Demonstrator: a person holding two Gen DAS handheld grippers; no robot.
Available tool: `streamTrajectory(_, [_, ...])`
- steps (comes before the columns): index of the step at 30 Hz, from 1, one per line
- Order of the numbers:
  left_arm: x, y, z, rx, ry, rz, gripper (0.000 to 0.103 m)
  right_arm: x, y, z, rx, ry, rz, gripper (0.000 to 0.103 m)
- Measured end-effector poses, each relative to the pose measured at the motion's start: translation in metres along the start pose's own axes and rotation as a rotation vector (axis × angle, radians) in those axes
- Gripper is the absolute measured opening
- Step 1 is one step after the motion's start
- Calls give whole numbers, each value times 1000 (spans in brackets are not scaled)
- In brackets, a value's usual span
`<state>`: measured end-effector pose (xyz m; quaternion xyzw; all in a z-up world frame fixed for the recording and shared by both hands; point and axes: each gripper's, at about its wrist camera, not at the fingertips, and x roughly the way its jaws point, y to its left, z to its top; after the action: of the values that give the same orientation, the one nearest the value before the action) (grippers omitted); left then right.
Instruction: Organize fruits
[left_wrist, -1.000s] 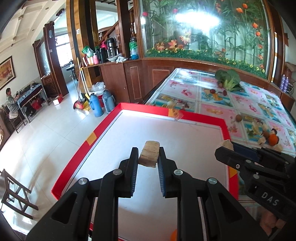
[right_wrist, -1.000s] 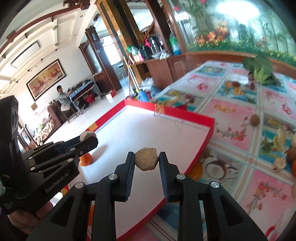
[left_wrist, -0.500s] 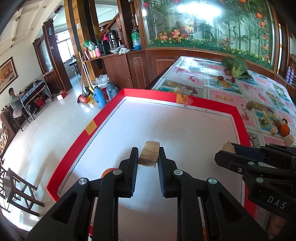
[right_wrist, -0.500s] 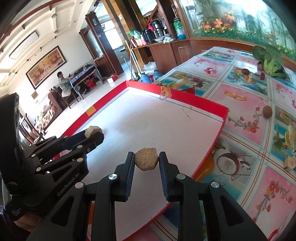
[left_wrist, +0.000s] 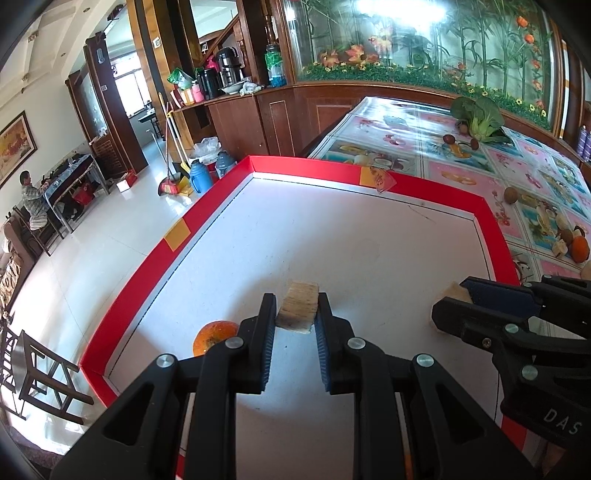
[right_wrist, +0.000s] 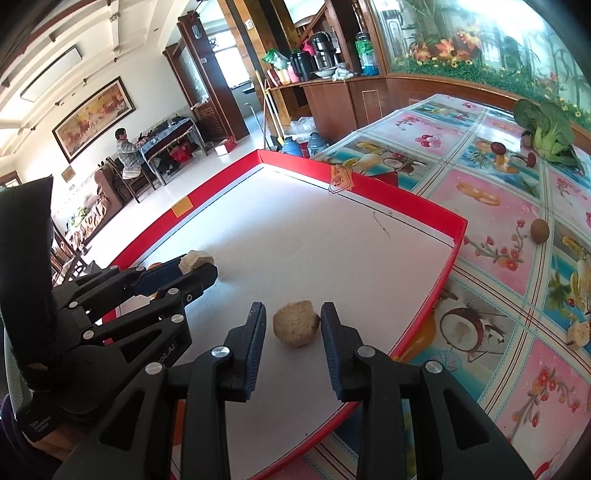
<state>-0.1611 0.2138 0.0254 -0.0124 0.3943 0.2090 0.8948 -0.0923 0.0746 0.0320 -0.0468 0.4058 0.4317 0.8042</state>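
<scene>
- Our right gripper (right_wrist: 293, 328) has just been opening its jaws; the round tan piece (right_wrist: 296, 324) sits between them on the white tray floor (right_wrist: 314, 254), with a clear gap on each side, so nothing is pressed.
- Our left gripper (left_wrist: 295, 314) has its jaws closed on a blocky tan chunk (left_wrist: 298, 307), squeezed from both sides and poking out past the tips.
- The relation that matters next: the chunk hangs just above the tray floor, dead ahead between the left jaws. We judge that it needs only a short drop before release.
- An orange (left_wrist: 215, 337) lies on the tray just to the left of the left jaws, partly hidden behind the left finger. A release straight down should miss it, though a sideways drift could nudge it.
- The released round piece is lumpy, matte and fibrous-looking, with no marked long axis; it might roll a little.
- The gripped chunk is more squared, with rough layered faces, its longer side running forward away from the jaws.
- The tray has a raised red rim (right_wrist: 424, 210) and sits on a desk under a glossy fruit-print cloth (right_wrist: 498, 221), where more fruit (left_wrist: 578, 249) waits well to the right of both jaws.
</scene>
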Motion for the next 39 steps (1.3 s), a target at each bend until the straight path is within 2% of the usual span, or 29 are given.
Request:
streamTrajectory(5, [1, 1, 0, -2, 3, 1, 23, -5, 1, 0, -10, -29, -3, 37])
streamTrajectory(8, [0, 1, 0, -4, 0, 3, 25, -7, -4, 0, 7, -39, -8, 43])
streamTrajectory(10, [-1, 2, 1, -8, -3, 5, 33, -8, -8, -1, 21, -45, -12, 43])
streamTrajectory(15, [-10, 2, 4, -17, -31, 35, 68, -17, -16, -1, 56, -84, -13, 43])
streamTrajectory(18, [-19, 0, 6, -18, -55, 34, 79, -24, -25, 0, 81, -103, -18, 43])
streamTrajectory(27, [-35, -24, 14, 34, -76, 22, 88, -68, -74, -10, 158, -175, -74, 43])
streamTrajectory(34, [-43, -65, 16, 119, -73, -13, 90, -124, -134, -40, 236, -229, -190, 49])
streamTrajectory(39, [-50, -104, 15, 208, -74, -58, 94, -146, -162, -57, 260, -216, -270, 49])
